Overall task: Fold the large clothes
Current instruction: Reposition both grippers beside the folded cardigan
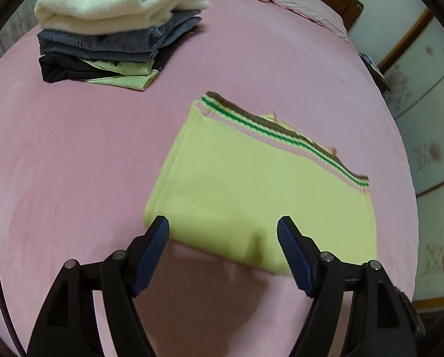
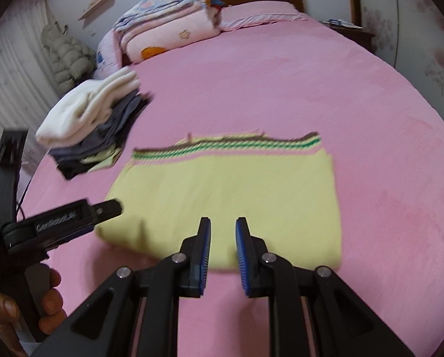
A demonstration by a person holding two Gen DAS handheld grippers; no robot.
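Folded, seemingly knitted yellow sweater (image 1: 251, 196) on soft pink bedspread (image 1: 73, 163); left gripper (image 1: 223, 226) wide, right gripper (image 2: 223, 227) narrow, both empty.

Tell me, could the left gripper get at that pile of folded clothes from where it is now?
Probably yes. The left gripper is open and holds nothing, and only bare pink bed cover lies between it and the pile of clothes. The folded yellow sweater sits off to the side, out of the way.

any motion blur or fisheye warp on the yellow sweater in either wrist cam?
Left wrist view: yellow sweater is smeared along its striped hem, bed bulges round from fisheye. Right wrist view: same smear on the hem and the clothes pile; dark vignette in the corners of both.
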